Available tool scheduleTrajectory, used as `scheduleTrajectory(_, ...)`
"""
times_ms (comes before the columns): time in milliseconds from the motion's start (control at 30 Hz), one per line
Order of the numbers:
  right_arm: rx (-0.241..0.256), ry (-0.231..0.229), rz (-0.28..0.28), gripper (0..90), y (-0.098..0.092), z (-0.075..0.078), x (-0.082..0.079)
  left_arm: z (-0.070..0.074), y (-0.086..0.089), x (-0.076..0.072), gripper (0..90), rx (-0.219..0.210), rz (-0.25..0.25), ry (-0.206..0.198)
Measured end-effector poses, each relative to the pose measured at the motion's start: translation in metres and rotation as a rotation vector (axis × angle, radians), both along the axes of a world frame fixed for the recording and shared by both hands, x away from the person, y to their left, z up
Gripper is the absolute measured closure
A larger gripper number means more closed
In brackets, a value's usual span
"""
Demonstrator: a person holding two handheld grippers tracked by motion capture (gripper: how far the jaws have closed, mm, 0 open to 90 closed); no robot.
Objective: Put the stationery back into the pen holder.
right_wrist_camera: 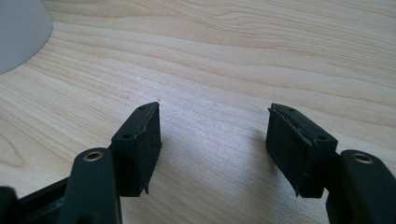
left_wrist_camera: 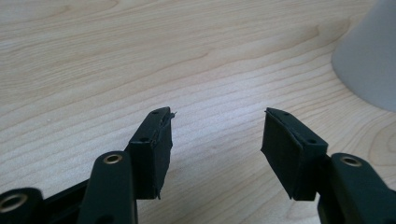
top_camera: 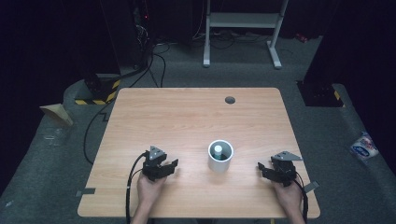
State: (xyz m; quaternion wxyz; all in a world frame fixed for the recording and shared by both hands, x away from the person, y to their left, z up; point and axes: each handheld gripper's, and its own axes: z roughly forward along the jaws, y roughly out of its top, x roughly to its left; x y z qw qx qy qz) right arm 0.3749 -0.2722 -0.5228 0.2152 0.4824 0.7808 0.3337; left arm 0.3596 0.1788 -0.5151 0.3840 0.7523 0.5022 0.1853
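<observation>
A white cup stands upright near the middle of the wooden table, with a small white and teal object inside it. My left gripper rests low on the table to the cup's left, jaws wide apart with nothing between them. My right gripper rests to the cup's right, also open and empty. In the left gripper view the cup's wall shows at the upper right beyond the gripper. In the right gripper view the cup sits at the upper left of the gripper.
A dark round cable hole lies near the table's far edge. Beyond the table stand a white metal frame and cables on the grey floor. A white packet lies on the floor at the right.
</observation>
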Motion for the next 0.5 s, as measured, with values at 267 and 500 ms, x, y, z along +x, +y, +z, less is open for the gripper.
scheduleTrajectory(267,0.001,0.001,-0.001,35.6,0.0002,0.0000,0.0001,-0.0092,-0.0001,0.0020,43.1,0.031,0.027,0.003)
scheduleTrajectory(500,0.001,0.001,-0.001,35.6,0.0002,0.0000,0.0001,-0.0113,-0.0013,0.0019,43.2,0.062,0.040,-0.020)
